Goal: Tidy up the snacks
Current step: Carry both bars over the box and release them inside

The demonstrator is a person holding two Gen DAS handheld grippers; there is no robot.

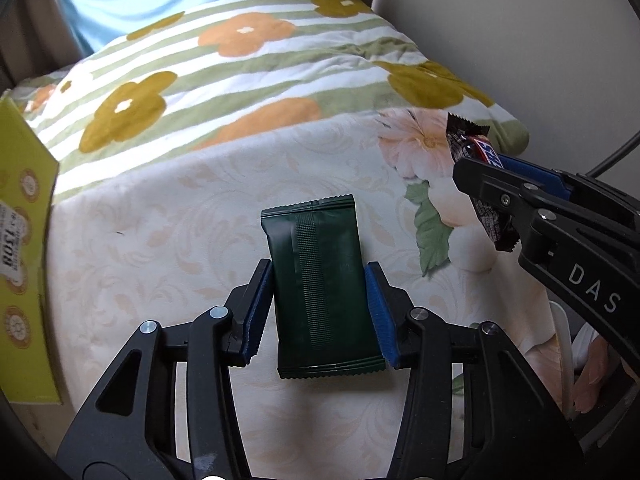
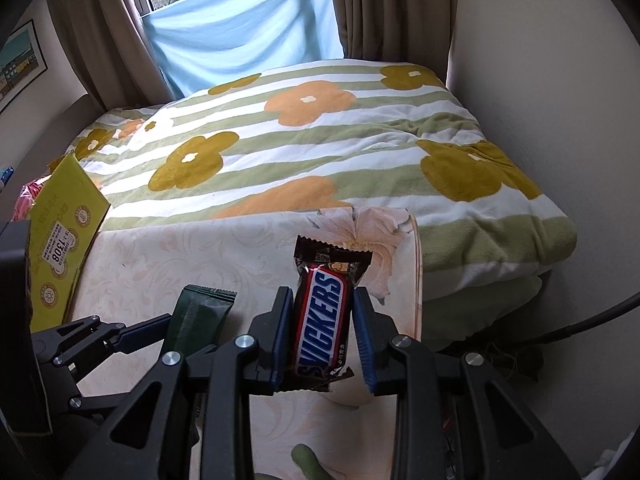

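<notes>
Left gripper point(image 1: 318, 304), fingers clamped on a dark green snack packet point(image 1: 320, 288) above the cream floral cloth point(image 1: 160, 248). Right gripper point(image 2: 322, 332), fingers gripping a Snickers bar point(image 2: 322, 316) just beside it. Yellow carton point(image 2: 68, 232) at left.

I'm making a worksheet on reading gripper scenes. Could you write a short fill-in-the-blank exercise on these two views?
1. The left gripper is shut on a dark ____ snack packet.
2. The right gripper is shut on a bar whose wrapper reads ____.
3. The cardboard box at the left edge of both views is ____ in colour.
4. The striped blanket beyond the snacks is printed with ____.

Missing words: green; Snickers; yellow; flowers
</notes>
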